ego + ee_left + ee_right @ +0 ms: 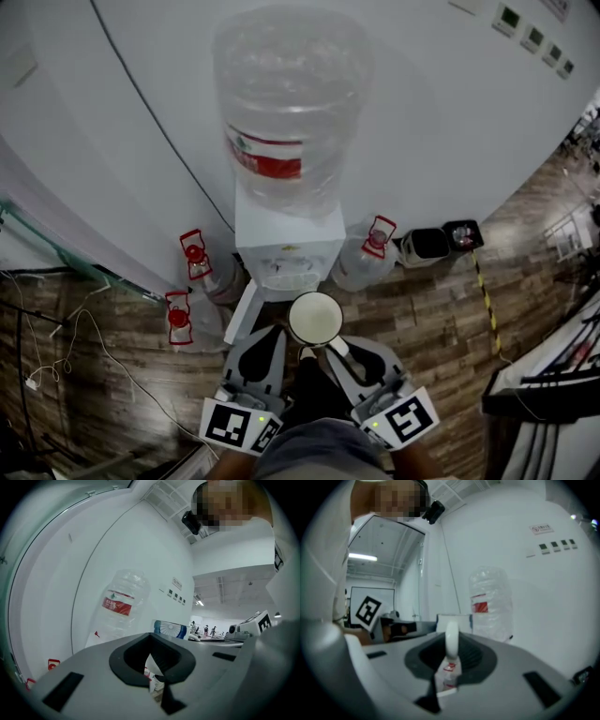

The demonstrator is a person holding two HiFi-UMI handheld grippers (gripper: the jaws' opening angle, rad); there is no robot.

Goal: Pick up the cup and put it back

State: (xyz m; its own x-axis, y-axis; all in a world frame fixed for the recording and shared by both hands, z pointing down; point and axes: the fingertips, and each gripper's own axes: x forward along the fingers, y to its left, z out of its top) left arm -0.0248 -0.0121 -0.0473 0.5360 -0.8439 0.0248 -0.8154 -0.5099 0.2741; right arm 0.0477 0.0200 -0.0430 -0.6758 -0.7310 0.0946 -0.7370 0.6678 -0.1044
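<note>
A white cup [315, 319] hangs mouth-up just in front of the white water dispenser [281, 248], below its taps. My right gripper [330, 349] is shut on the cup's wall from the near right. In the right gripper view the cup's white rim [452, 641] stands edge-on between the dark pads, and the right gripper [451, 660] points level at the dispenser [454, 620]. My left gripper [265, 339] sits just left of the cup, apart from it, with its jaws together and nothing held. The left gripper [154, 667] shows only a thin slit between its pads.
A large clear water bottle [289, 112] with a red label tops the dispenser, which stands against a white wall. Spare bottles with red caps [194, 253] [375, 246] stand on the wooden floor beside it. A black bin [427, 246] is at the right, cables [56, 347] at the left.
</note>
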